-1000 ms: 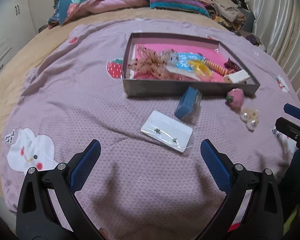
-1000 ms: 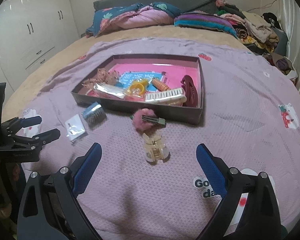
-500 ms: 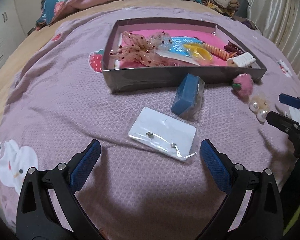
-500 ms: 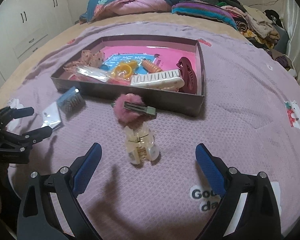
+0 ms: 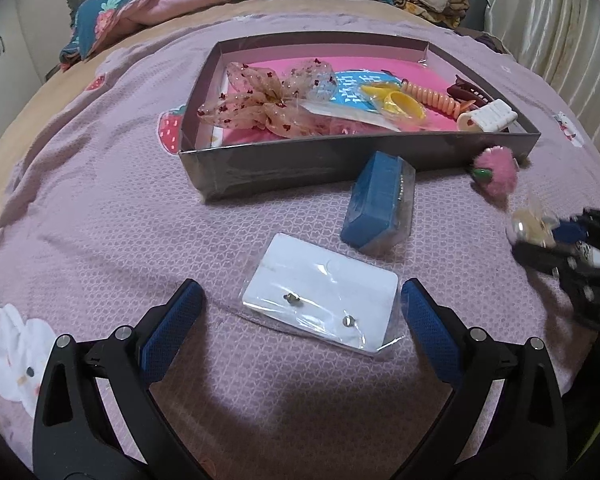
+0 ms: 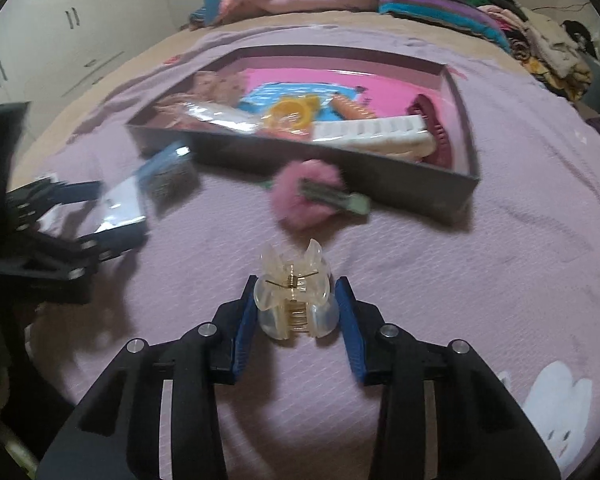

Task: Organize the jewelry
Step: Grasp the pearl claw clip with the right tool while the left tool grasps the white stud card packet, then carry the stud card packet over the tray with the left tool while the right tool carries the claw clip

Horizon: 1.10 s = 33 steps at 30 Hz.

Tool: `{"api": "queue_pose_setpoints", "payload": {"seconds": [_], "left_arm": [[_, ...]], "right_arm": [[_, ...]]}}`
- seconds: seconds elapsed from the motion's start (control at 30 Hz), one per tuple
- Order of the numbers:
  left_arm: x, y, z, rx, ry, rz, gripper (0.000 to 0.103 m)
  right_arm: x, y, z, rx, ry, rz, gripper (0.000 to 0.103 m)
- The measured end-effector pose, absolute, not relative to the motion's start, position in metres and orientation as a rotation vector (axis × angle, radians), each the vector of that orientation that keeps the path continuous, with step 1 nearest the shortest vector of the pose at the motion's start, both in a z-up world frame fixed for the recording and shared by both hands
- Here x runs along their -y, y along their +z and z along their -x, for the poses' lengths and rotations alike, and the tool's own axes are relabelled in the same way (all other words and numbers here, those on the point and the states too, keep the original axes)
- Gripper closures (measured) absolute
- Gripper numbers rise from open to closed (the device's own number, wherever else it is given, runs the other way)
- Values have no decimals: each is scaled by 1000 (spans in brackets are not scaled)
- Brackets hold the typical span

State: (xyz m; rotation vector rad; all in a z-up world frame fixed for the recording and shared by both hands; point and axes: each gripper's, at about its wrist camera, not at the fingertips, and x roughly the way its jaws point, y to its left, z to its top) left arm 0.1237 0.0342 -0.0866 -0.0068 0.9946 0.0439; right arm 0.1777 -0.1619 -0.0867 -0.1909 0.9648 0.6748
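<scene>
On the bed (image 5: pixel 80 216), left to right. Left gripper (image 5: pixel 300 308) low over the purple cover, fingers (image 5: pixel 172 324) spread wide either side of the earring card (image 5: pixel 320 304), not touching it: lined up, by the look of it, to close across the card's width. Card flat in its clear sleeve, easy to slip. Just beyond, blue box (image 5: pixel 378 200) lying against the front wall of the tray (image 5: pixel 300 164), outside it. Tray already filled with bow, clips and comb, so likely the place everything goes. Pink pompom clip (image 6: pixel 312 196) loose beside the tray wall. Right gripper (image 6: pixel 296 312) pinching the clear claw clip (image 6: pixel 296 300) by its two sides, spring up, kept shut that way for carrying trayward.
</scene>
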Motion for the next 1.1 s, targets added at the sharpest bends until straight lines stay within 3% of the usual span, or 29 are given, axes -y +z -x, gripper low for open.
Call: {"api": "queue_pose_setpoints", "payload": {"seconds": [0.13,0.27,0.43,1.1], "left_arm": [[-34,-88,-124,-996,36,13,11],[-35,-87,-123,-997,32,18,32],[-38,-83,-117,-999,22,46,40],[-54,-15,-80,-867,63,113,41]], "right_arm": [[156,-82,-165,-971,730,190,66],[152,-74,-155,-971,752,181,66],[152,-68,-148,-961,755,180,66],[147,-17,-127,-854,826,151,66]]}}
